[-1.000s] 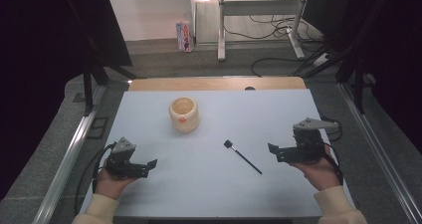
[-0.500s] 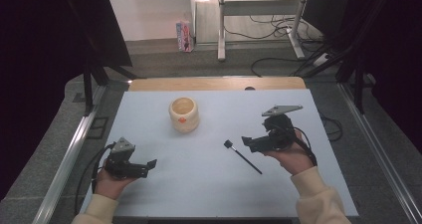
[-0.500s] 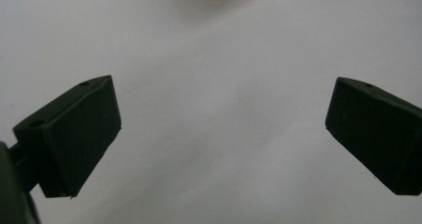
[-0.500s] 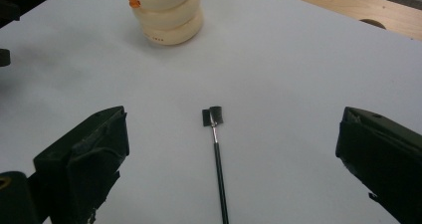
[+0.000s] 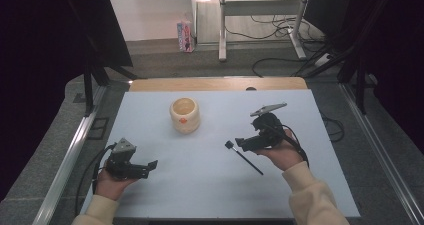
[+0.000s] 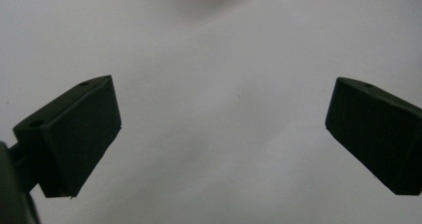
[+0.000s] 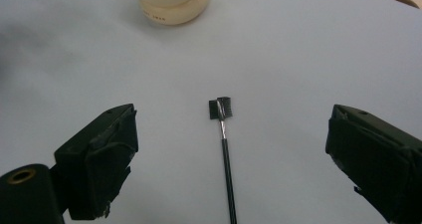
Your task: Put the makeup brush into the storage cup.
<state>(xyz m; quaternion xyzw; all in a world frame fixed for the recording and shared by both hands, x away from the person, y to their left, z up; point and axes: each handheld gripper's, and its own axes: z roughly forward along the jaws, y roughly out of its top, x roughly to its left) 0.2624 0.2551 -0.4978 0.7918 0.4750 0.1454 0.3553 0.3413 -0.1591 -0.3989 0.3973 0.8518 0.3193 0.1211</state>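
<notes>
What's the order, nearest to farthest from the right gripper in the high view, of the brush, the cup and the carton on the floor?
From the right gripper:
1. Brush, on the table just beside and below its jaws.
2. Cup, farther left, toward the table's back.
3. Carton, on the floor beyond the table's far edge.

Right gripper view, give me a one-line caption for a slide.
Open right tongs straddle a small black brush lying on the pale table, cream cup beyond.
</notes>
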